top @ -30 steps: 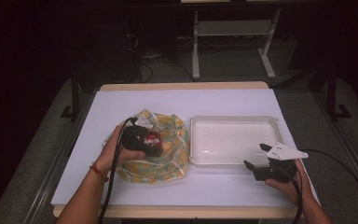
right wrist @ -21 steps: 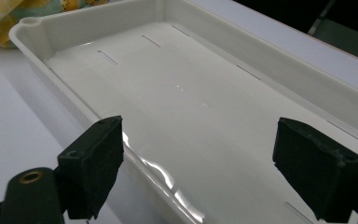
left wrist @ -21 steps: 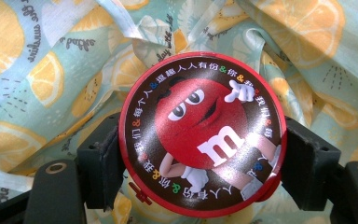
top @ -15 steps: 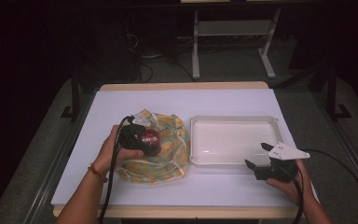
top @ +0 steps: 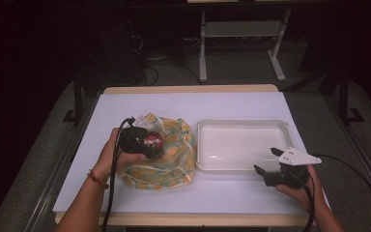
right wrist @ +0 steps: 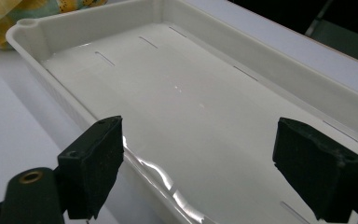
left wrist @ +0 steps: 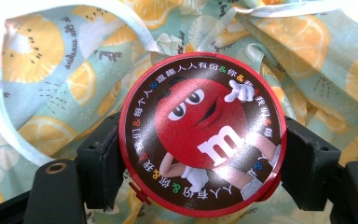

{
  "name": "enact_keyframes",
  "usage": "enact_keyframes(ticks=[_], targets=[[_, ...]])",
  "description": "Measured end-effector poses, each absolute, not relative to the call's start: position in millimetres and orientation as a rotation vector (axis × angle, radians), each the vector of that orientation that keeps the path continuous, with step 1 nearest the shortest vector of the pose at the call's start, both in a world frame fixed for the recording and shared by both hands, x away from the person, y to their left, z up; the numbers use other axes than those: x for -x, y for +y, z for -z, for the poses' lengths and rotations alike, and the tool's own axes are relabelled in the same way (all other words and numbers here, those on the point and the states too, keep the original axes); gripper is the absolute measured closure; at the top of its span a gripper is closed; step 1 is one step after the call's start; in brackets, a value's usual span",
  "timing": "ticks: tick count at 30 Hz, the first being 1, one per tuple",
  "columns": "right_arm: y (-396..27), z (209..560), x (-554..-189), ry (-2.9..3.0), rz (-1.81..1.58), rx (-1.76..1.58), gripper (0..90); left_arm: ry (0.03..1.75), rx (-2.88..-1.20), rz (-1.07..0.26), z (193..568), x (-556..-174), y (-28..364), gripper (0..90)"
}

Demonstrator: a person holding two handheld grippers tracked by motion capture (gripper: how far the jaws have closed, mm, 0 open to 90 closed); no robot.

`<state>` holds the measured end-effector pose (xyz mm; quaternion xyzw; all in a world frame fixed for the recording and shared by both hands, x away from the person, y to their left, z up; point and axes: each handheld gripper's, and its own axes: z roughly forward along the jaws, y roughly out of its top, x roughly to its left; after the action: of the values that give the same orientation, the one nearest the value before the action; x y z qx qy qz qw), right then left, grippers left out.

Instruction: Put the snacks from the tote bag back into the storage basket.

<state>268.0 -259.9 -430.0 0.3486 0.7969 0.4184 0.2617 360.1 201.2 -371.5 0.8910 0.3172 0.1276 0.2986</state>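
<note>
My left gripper [top: 150,145] is shut on a round red tin [left wrist: 201,133] printed with a red cartoon candy figure and a white "m". The tin [top: 153,141] hangs just above a crumpled cloth bag [top: 171,154] with an orange-slice print, left of the table's middle. In the left gripper view the same bag [left wrist: 65,70] spreads out behind the tin. My right gripper [top: 266,162] stands open at the near right rim of a white plastic tray [top: 241,145]. The right gripper's [right wrist: 198,163] jaws are wide apart over the tray's near wall, and the tray [right wrist: 191,84] holds nothing.
The white table [top: 198,104] has bare room behind the bag and tray. Black cables trail from both grippers toward the near edge. A metal stand [top: 241,43] and dark floor lie beyond the far edge.
The left gripper with the tin has lifted and shifted slightly right over the bag. The right gripper has barely moved.
</note>
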Motion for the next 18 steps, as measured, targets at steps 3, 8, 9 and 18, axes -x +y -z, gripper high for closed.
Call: enact_keyframes(ticks=[3, 8, 9, 18], targets=[[-259.5, 430.0, -267.9, 2.159, -1.131, -0.94, 15.7, 0.849, -2.356, -0.346, 369.5, -360.0, 202.0, 25.4], [-259.4, 430.3, -268.2, 2.159, -1.131, -0.941, 15.7, 0.86, -2.343, -0.348, 366.3, -359.5, 203.3, 25.4], [-259.4, 430.4, -268.3, 2.16, -1.131, -0.938, 15.7, 0.861, -2.341, -0.347, 365.7, -359.4, 203.6, 25.4], [-260.2, 430.0, -268.1, 2.156, -1.135, -0.947, 15.6, 0.873, -2.321, -0.356, 360.8, -358.4, 206.6, 25.4]])
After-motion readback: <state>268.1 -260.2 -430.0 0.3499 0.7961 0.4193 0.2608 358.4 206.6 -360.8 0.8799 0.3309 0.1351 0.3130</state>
